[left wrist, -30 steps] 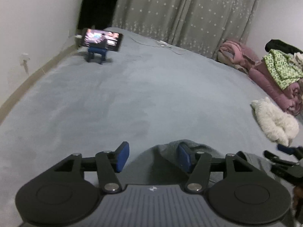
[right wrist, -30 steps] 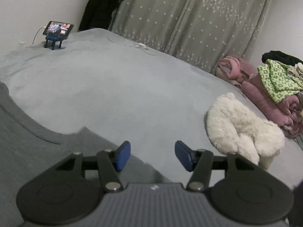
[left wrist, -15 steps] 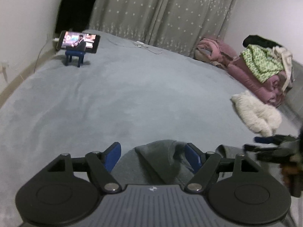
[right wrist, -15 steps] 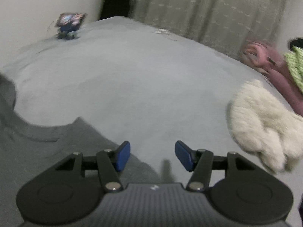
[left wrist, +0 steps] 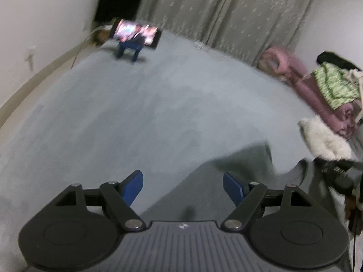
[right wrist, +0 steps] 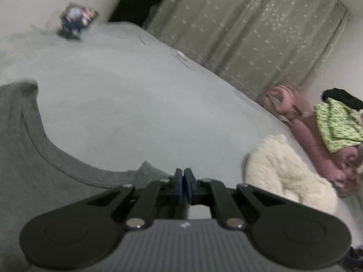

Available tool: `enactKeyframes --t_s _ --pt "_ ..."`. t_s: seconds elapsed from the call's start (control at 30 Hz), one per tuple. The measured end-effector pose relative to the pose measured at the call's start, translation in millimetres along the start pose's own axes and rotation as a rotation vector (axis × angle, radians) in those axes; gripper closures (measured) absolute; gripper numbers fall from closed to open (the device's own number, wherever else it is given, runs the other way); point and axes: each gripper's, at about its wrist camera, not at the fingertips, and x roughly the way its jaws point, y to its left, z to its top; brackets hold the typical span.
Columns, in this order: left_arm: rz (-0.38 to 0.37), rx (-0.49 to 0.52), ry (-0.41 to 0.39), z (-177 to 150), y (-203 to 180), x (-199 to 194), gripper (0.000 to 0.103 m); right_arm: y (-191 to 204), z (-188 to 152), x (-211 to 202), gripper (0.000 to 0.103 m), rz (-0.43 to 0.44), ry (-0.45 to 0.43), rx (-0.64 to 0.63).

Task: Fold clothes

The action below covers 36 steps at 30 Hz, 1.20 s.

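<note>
The fold looks barely begun: the grey shirt (right wrist: 27, 158) lies mostly flat on the bed (right wrist: 127, 104) beside the white fleece garment (right wrist: 285, 172), its shoulder edge apparently pinched by the closed right gripper (right wrist: 184, 184), while the left gripper (left wrist: 182, 187) hovers wide apart, holding nothing.

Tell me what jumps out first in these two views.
The dark grey shirt spreads over the pale bed, nearest the camera. The right gripper is shut at its shoulder edge; the left gripper is open. A lit phone stands at the far corner.
</note>
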Motion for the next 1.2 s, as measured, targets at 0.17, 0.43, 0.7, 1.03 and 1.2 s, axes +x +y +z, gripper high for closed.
enactKeyframes --t_s 0.17,0.43,0.7,1.03,1.2 --pt "0.065 -0.019 0.049 -9.4 14.0 -10.5 0.026 17.1 -13.7 22.4 0.095 -0.062 0.091 0.023" --pt "0.092 -0.079 0.091 -21.8 28.8 -24.2 0.026 -65.6 -22.7 -43.0 0.045 0.01 0.003 0.307" --pt "0.114 -0.033 0.072 -41.8 23.8 -29.0 0.047 -151.0 -94.9 -51.9 0.046 0.052 0.265 0.58" --pt "0.141 -0.077 0.014 -41.0 35.8 -43.0 0.099 -115.6 -104.8 -64.6 0.099 0.043 0.294 0.409" --pt "0.162 -0.105 -0.032 -28.1 49.9 -62.6 0.099 -124.0 -105.4 -74.6 0.099 -0.147 0.301 0.4"
